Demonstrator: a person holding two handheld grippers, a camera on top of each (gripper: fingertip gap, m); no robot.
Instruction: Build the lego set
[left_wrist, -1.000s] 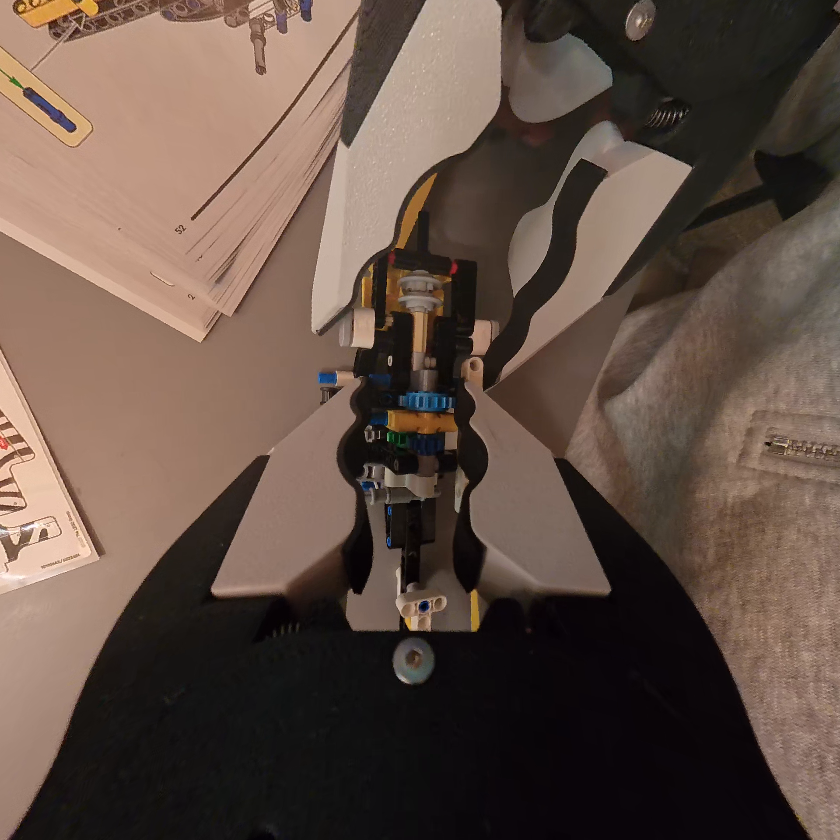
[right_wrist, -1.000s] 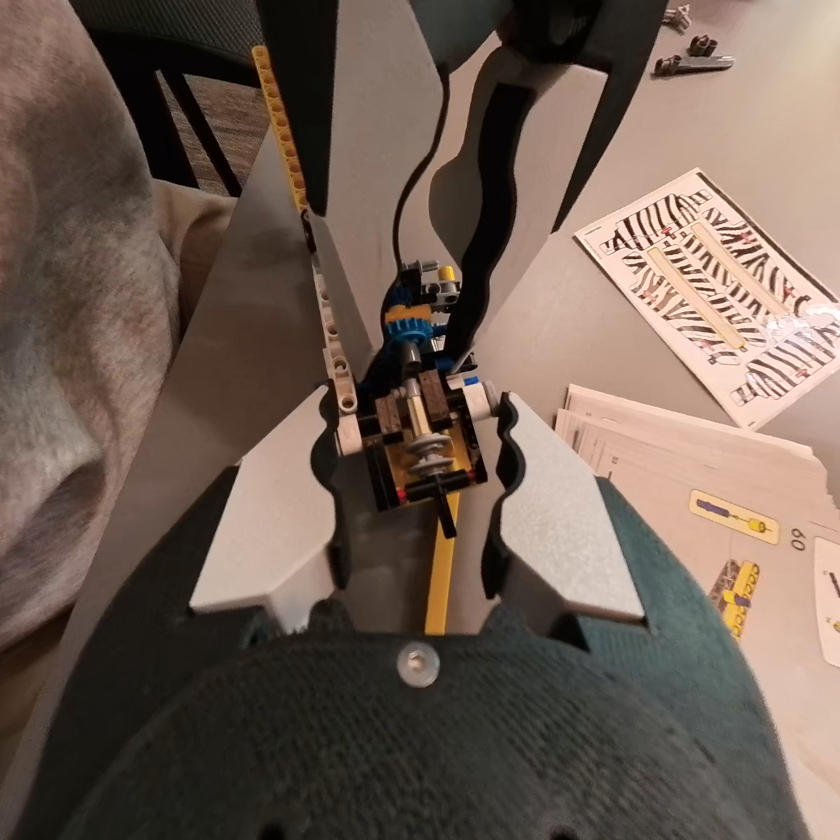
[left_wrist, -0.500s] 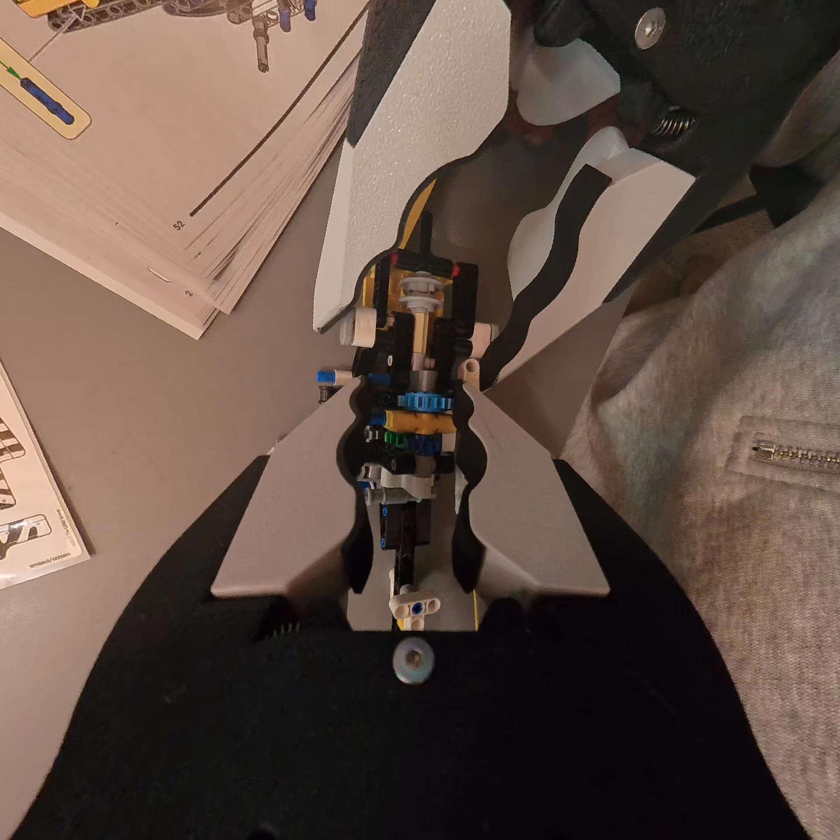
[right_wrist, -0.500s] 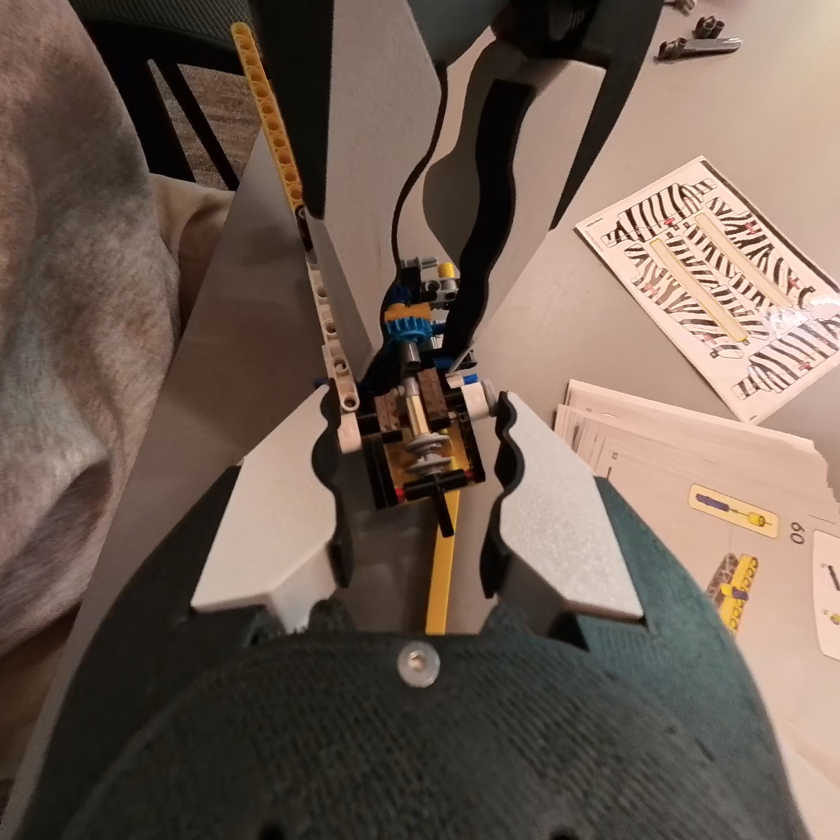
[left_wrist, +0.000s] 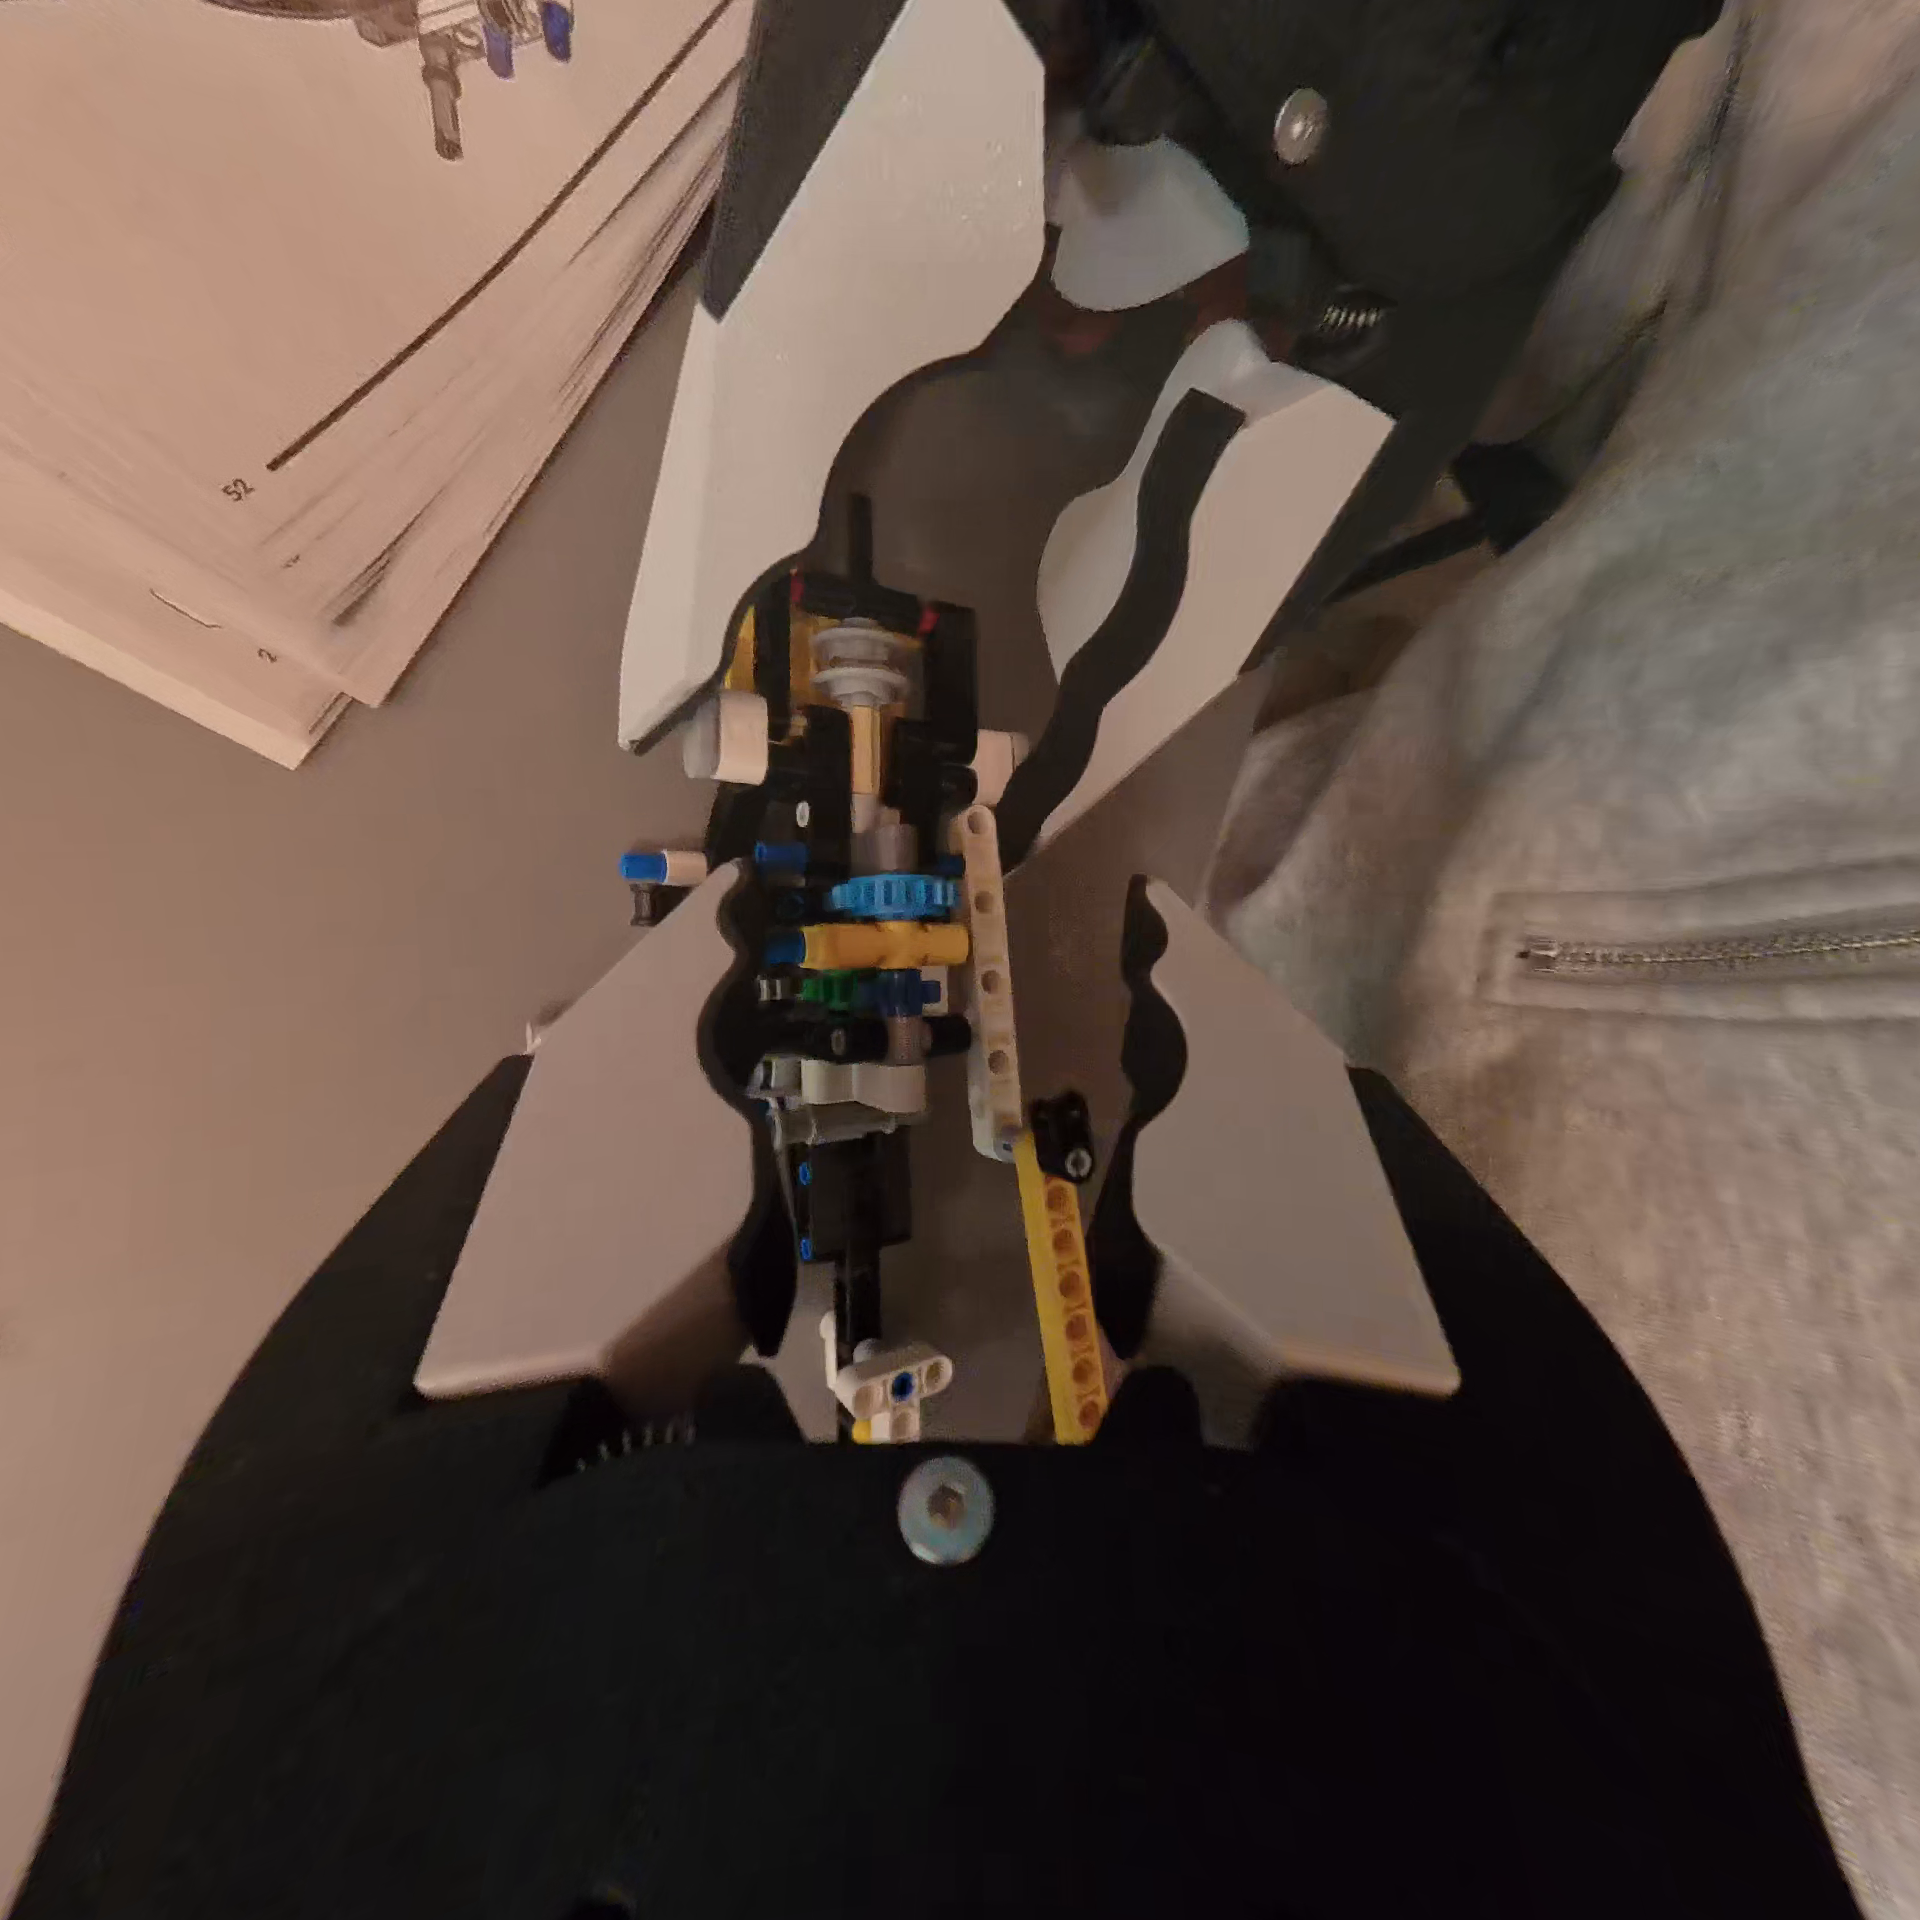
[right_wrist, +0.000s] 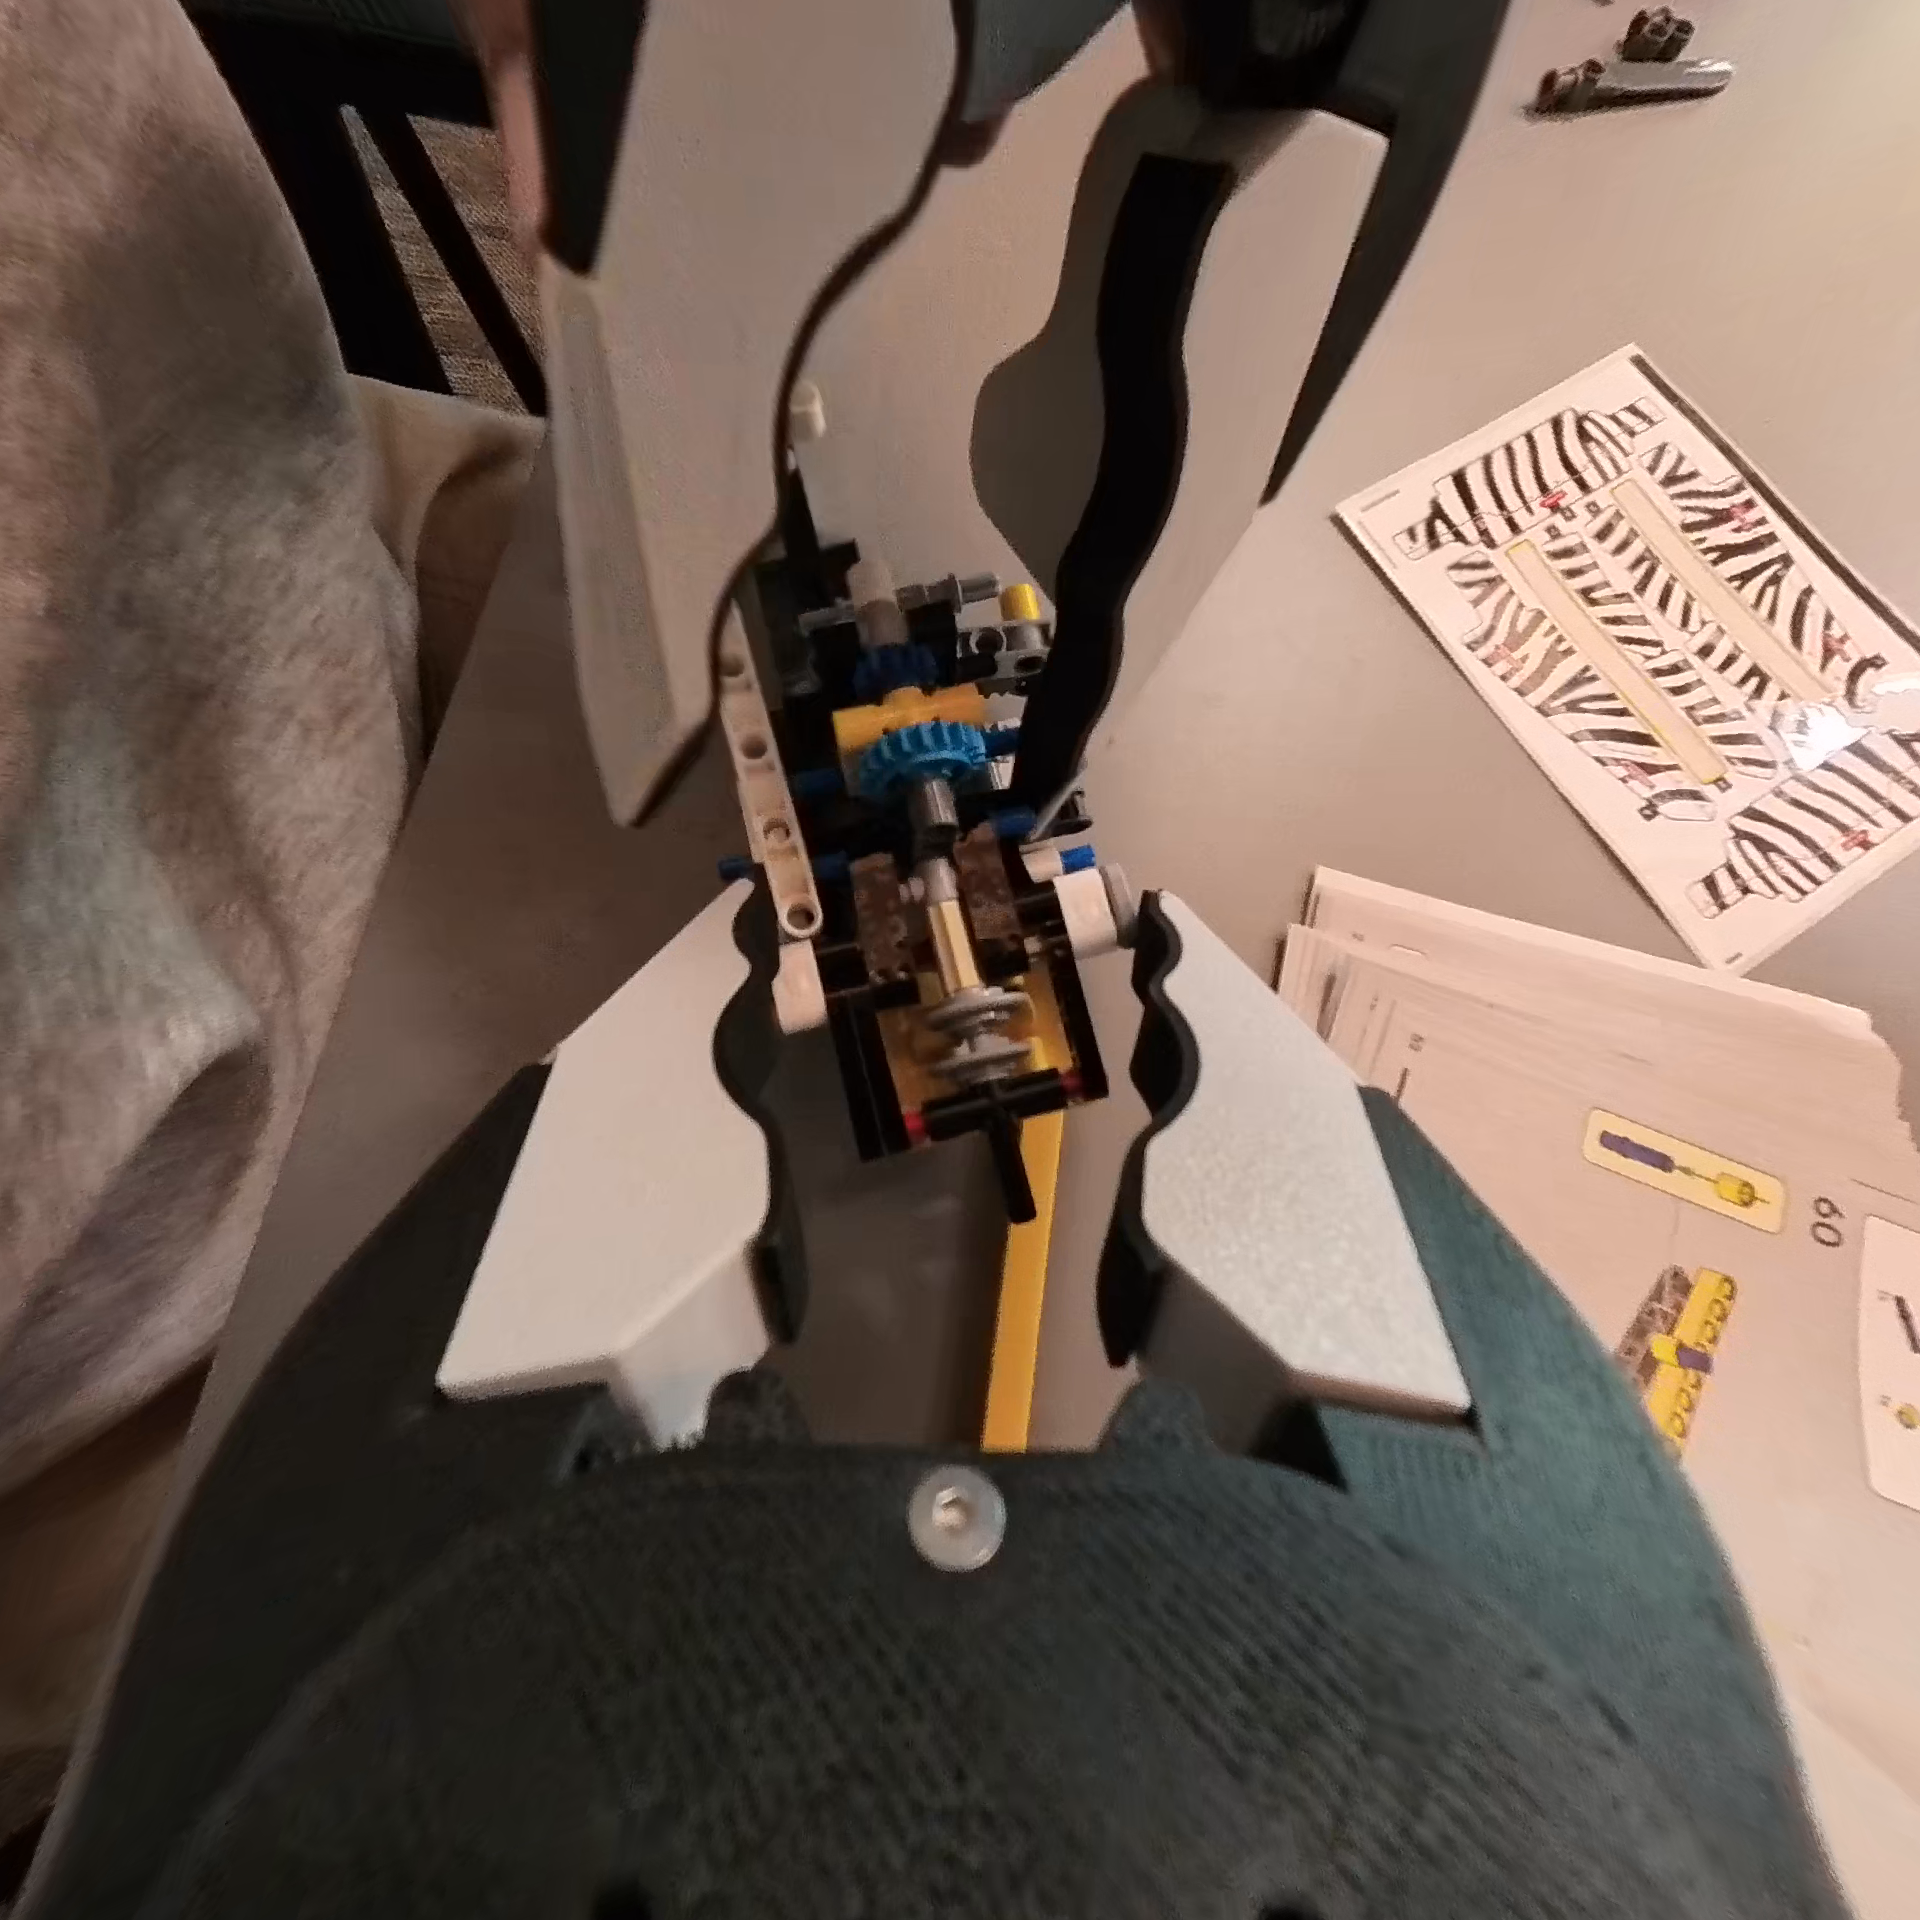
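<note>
A black, yellow and blue lego assembly with a blue gear (left_wrist: 862, 935) hangs over the table between both grippers. My right gripper (right_wrist: 945, 914) is shut on its end with the grey pulley (right_wrist: 977, 1023), and it also shows in the left wrist view (left_wrist: 852, 748). My left gripper (left_wrist: 935, 894) is open around the other end; its left finger touches the assembly and its right finger (left_wrist: 1153, 935) stands apart. A white beam (left_wrist: 992, 987) joined to a yellow beam (left_wrist: 1065, 1299) hangs in that gap. In the right wrist view the left gripper (right_wrist: 847, 810) reaches in from above.
An open instruction booklet (left_wrist: 260, 312) lies on the grey table (left_wrist: 260, 987) and also shows in the right wrist view (right_wrist: 1558, 1091). A zebra-striped sticker sheet (right_wrist: 1662, 644) lies beyond it. Loose grey parts (right_wrist: 1631, 78) lie far off. A person's grey sweater (left_wrist: 1610, 831) is close beside the grippers.
My left gripper has opened; its right finger moved off the assembly. The white and yellow beams swung down into the gap. My right gripper keeps its hold.
</note>
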